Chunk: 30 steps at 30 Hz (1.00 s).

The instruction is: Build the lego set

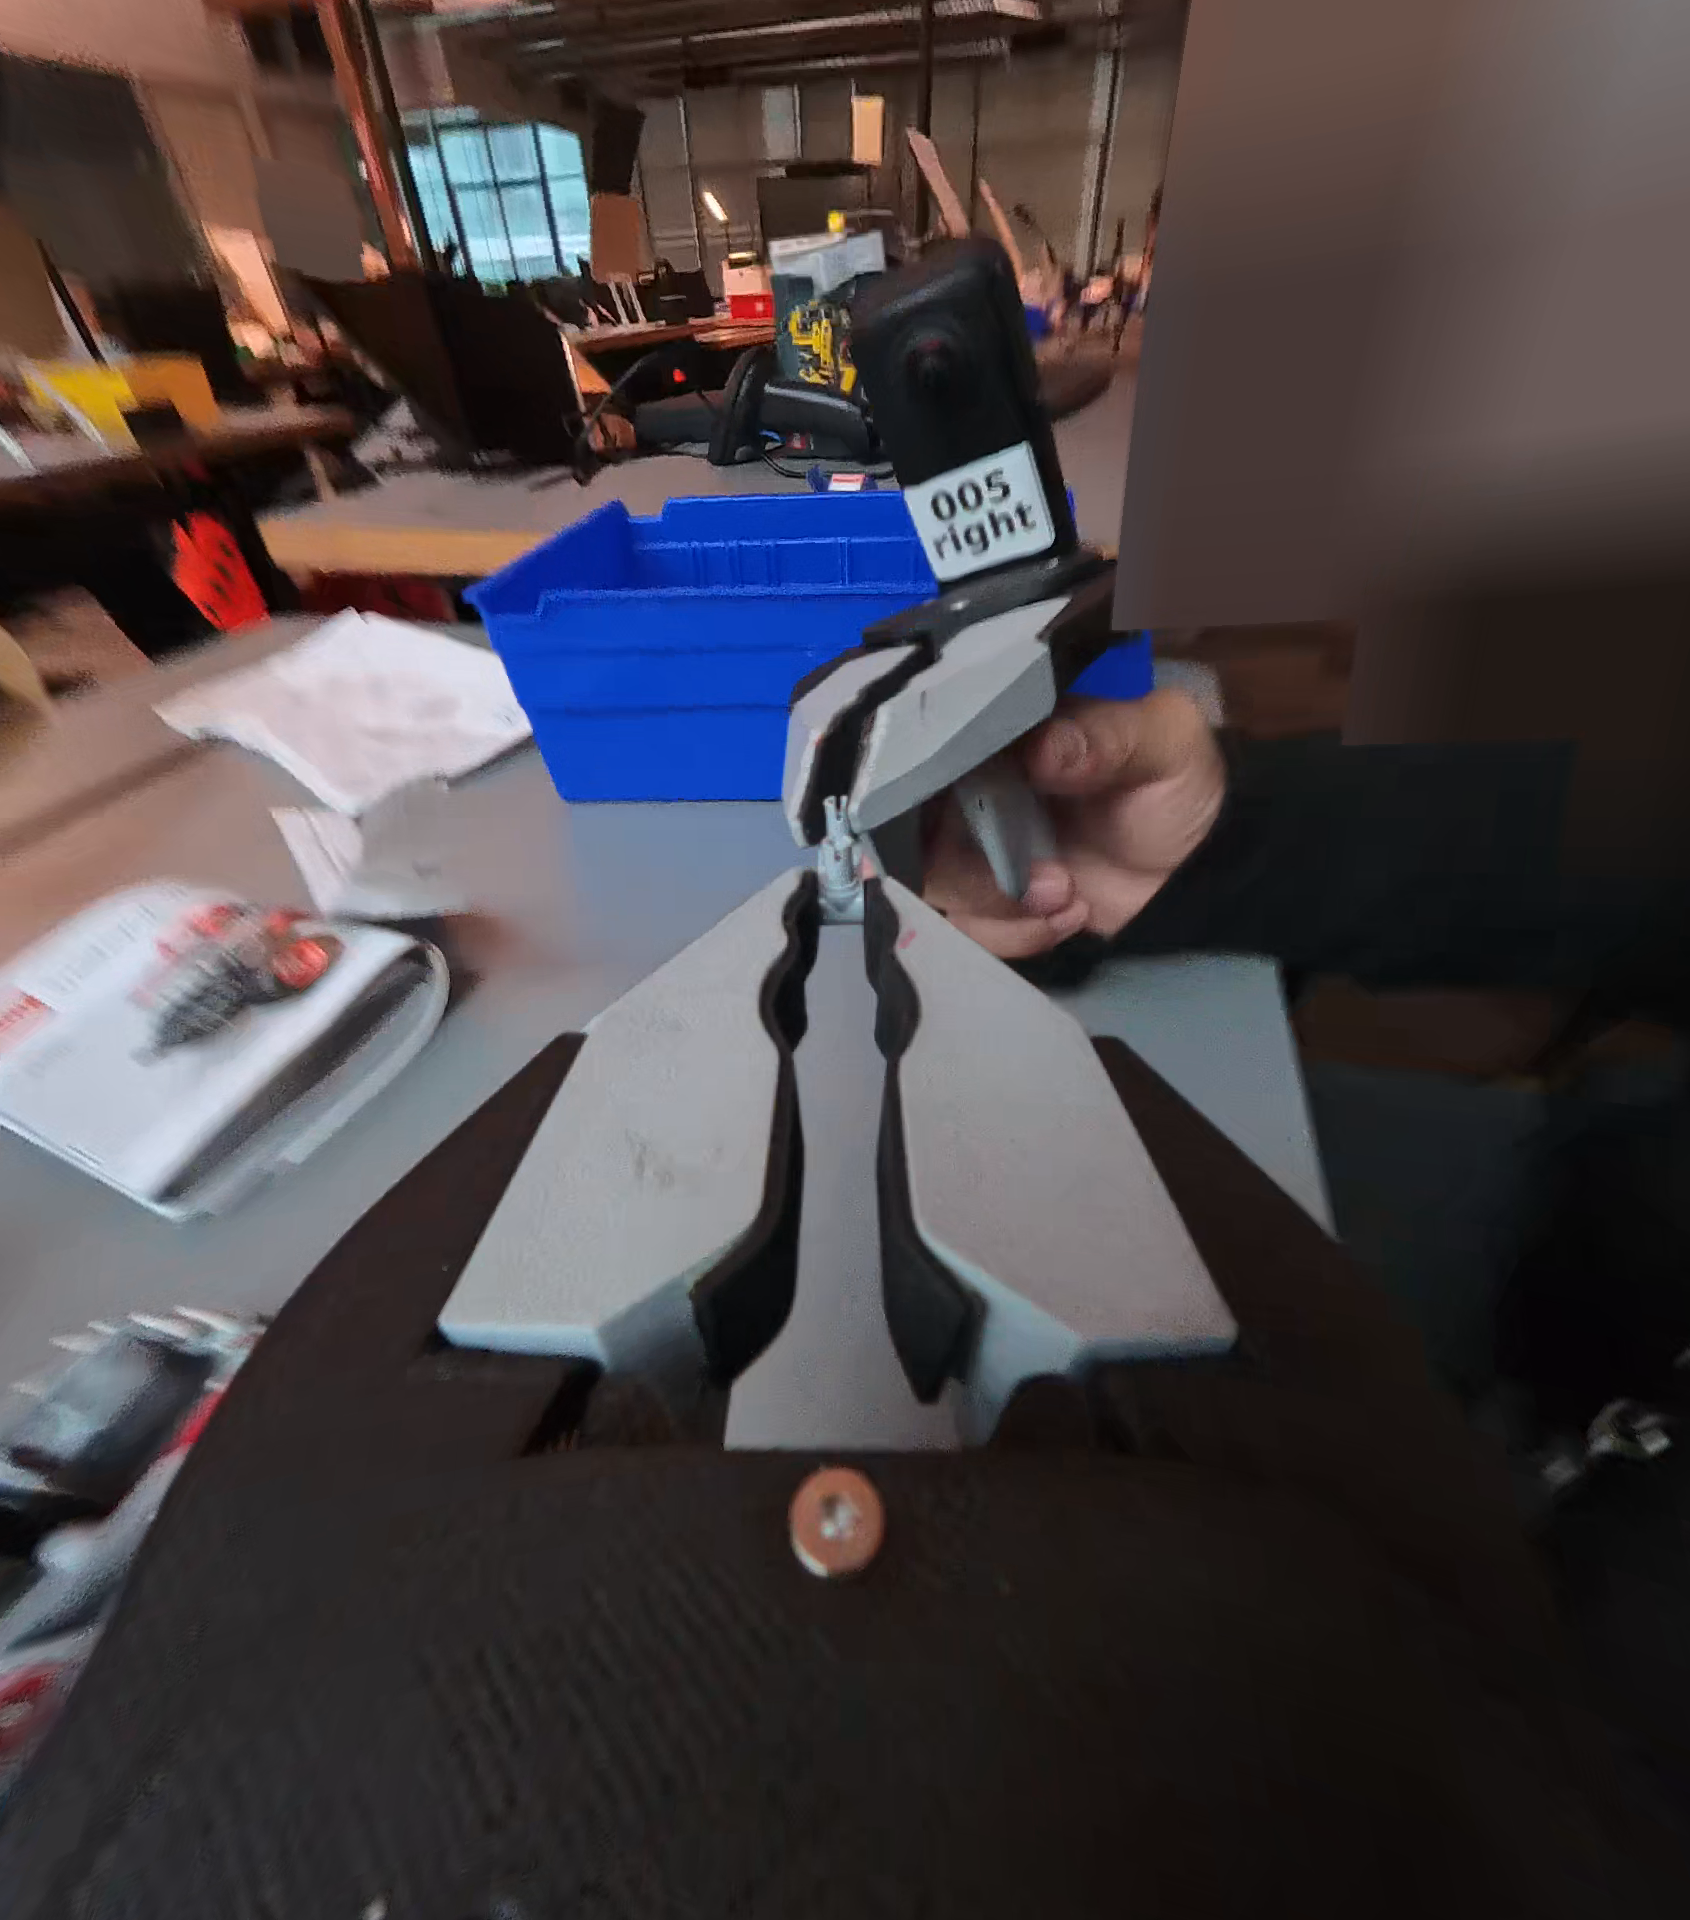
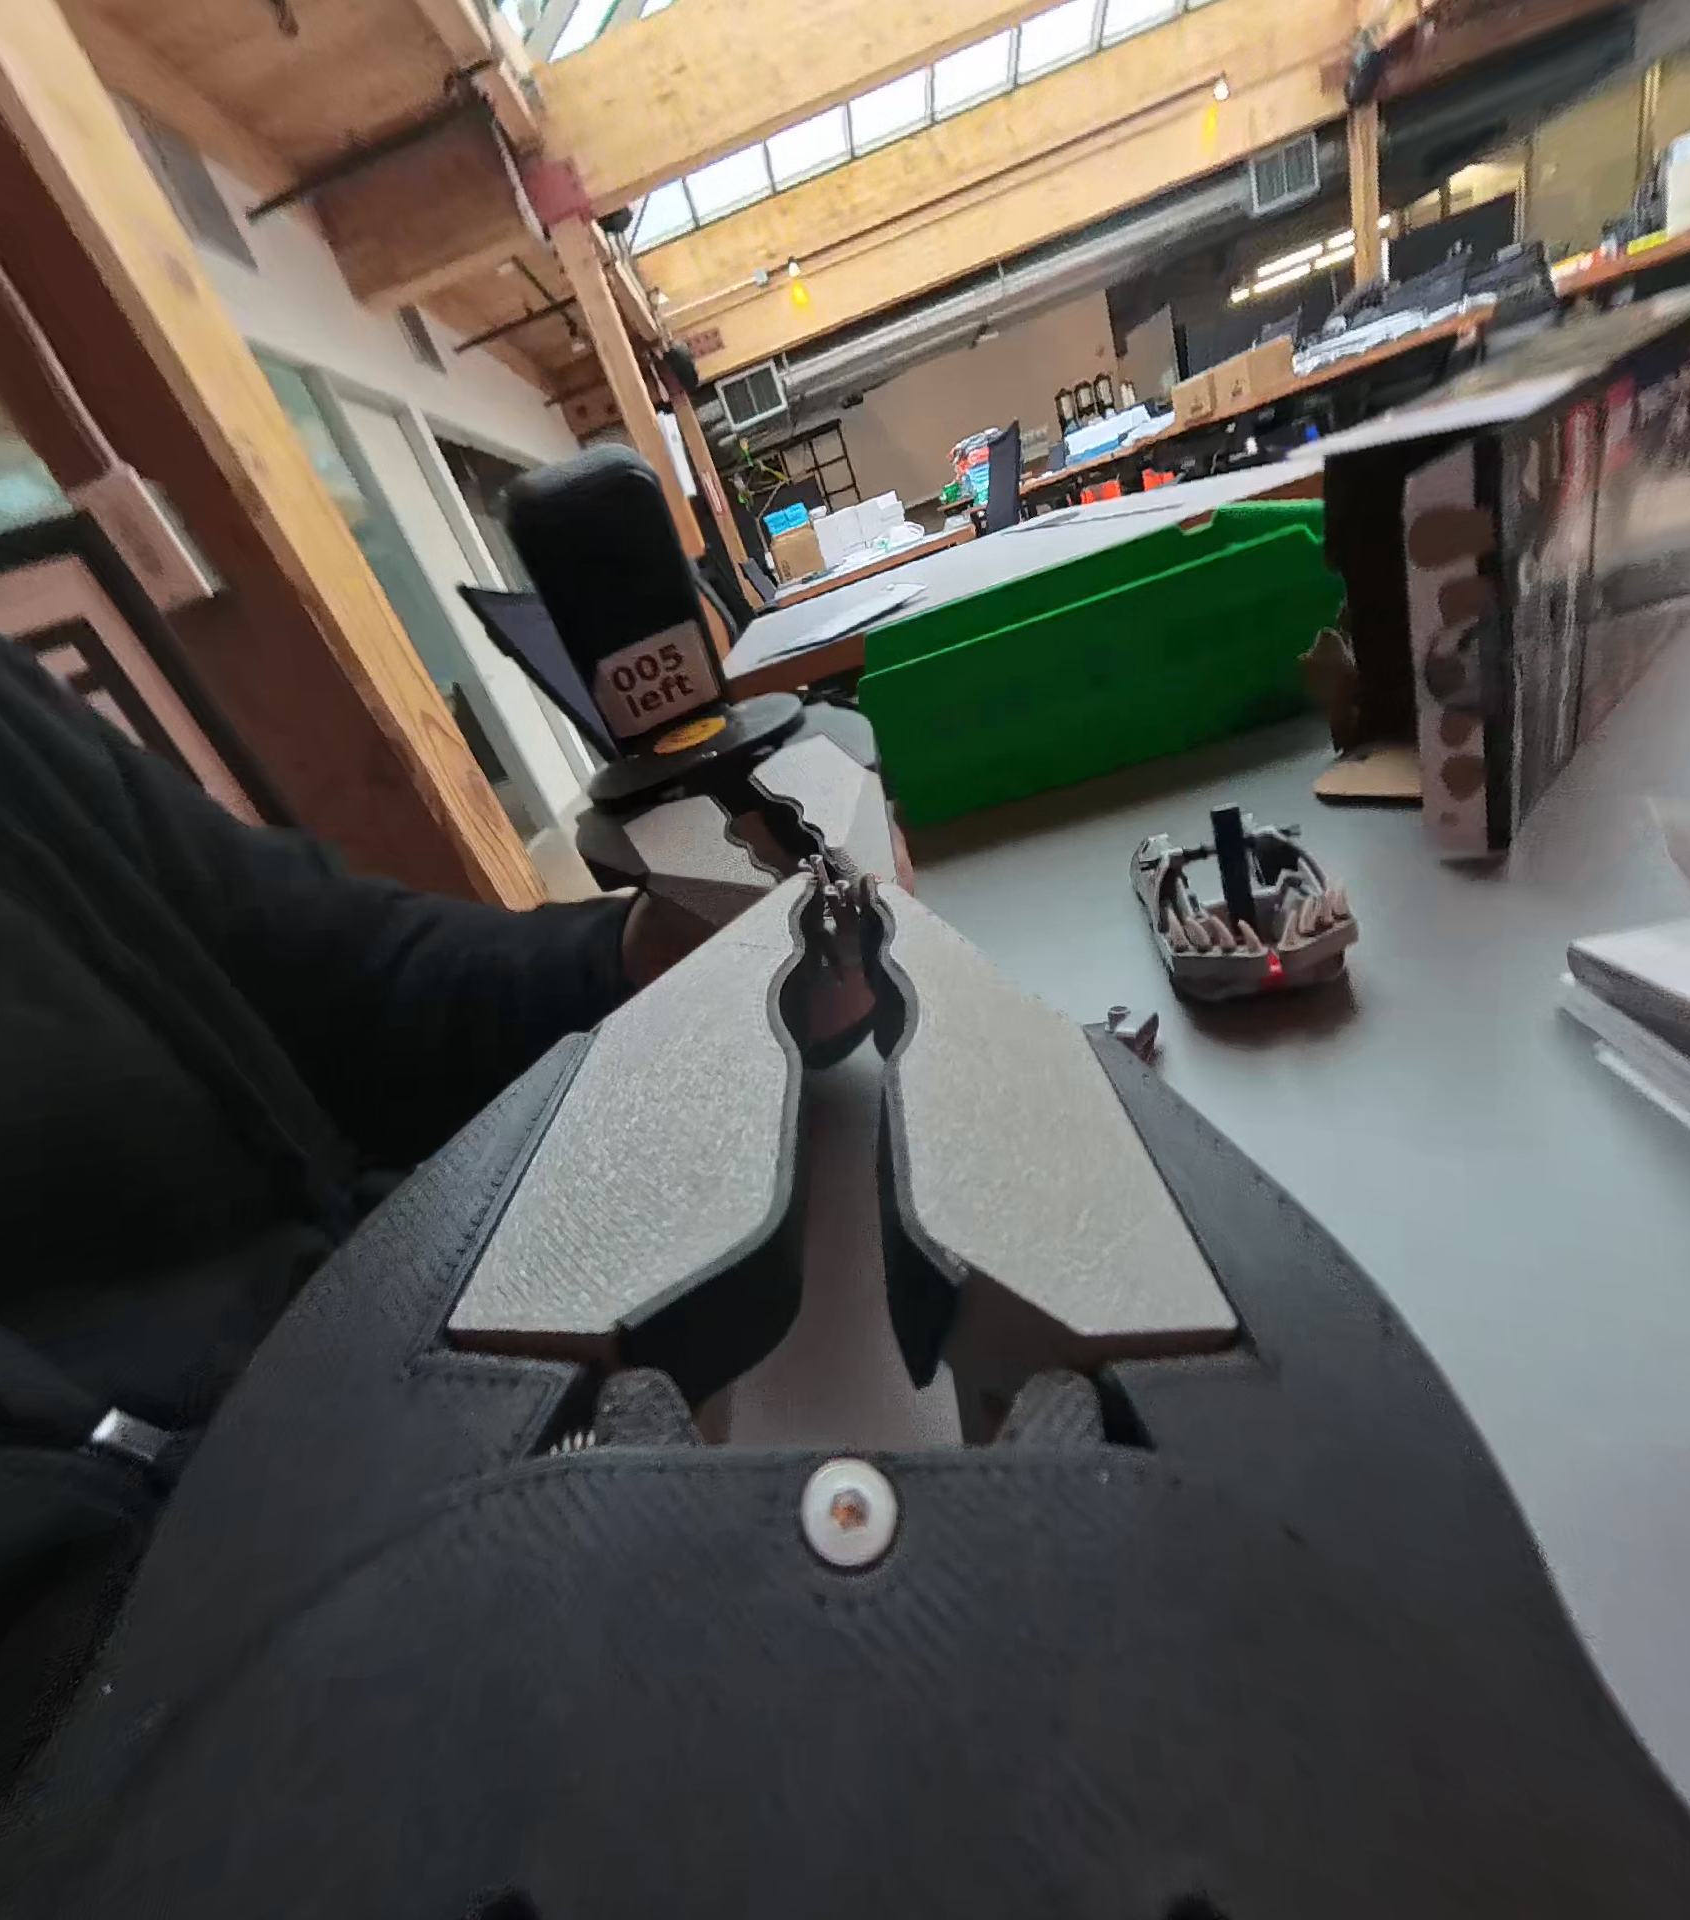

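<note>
Piece in hand: while both tools are meeting tip to tip above the counter (image 1: 612, 914), the left hand-held gripper (image 1: 836, 899) is pinching a small grey lego piece (image 1: 839, 873) at its very tips, fingers nearly pressed together.
Right tool: the right hand-held gripper (image 2: 836, 899) is closing on the same small cluster from the other side, tips drawn close around a thin upright part; whether it is one piece or two cannot be told.
Where it is: the grey lego piece is hanging in the air in front of the blue bin (image 1: 706, 644), clear of the counter.
Handling: judging by its look, the piece is being light, stiff and slick plastic, with thin prongs that may snap or twist out under side load.
Hold: gripping the thicker base, not the prongs, is looking safer.
Partial build: a toothed grey lego assembly (image 2: 1246, 914) is sitting in front of the green bin (image 2: 1090, 665).
Paper: an instruction booklet (image 1: 186, 1029) is lying left of the blue bin.
</note>
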### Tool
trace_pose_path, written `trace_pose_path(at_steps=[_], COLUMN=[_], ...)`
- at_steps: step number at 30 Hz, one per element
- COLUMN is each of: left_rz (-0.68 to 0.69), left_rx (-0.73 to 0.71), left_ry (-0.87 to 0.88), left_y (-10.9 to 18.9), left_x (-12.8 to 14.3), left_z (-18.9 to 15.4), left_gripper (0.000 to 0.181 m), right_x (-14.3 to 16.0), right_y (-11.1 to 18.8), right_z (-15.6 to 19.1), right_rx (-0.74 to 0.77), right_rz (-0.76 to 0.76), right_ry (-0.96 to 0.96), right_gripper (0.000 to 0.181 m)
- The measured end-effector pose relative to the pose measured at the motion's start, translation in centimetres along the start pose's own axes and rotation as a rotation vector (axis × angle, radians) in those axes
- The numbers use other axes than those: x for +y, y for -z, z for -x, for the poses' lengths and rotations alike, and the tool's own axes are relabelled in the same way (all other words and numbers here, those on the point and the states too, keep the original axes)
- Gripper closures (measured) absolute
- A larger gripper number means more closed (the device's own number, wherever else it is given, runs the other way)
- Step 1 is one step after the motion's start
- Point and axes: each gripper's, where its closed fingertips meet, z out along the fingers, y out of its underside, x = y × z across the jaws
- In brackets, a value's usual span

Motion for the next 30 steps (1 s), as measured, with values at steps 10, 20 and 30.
trace_pose_path(at_steps=[10,20,30], left_rz=[-0.139,-0.152,-0.048], left_rx=[0.008,0.015,0.05], left_ry=[-0.449,-0.57,-0.334], left_y=[1.7,1.5,1.0], left_x=[-1.5,-1.1,0.4], left_z=[-1.7,-2.3,-1.6], left_gripper=[0.176,0.176,0.176], right_x=[0.2,0.5,1.3], right_y=[0.1,-0.3,-0.5], right_z=[2.4,2.8,1.5], right_rx=[0.007,0.007,0.232], right_rz=[0.038,0.058,0.185], right_ry=[0.257,0.325,0.58], right_gripper=[0.173,0.172,0.181])
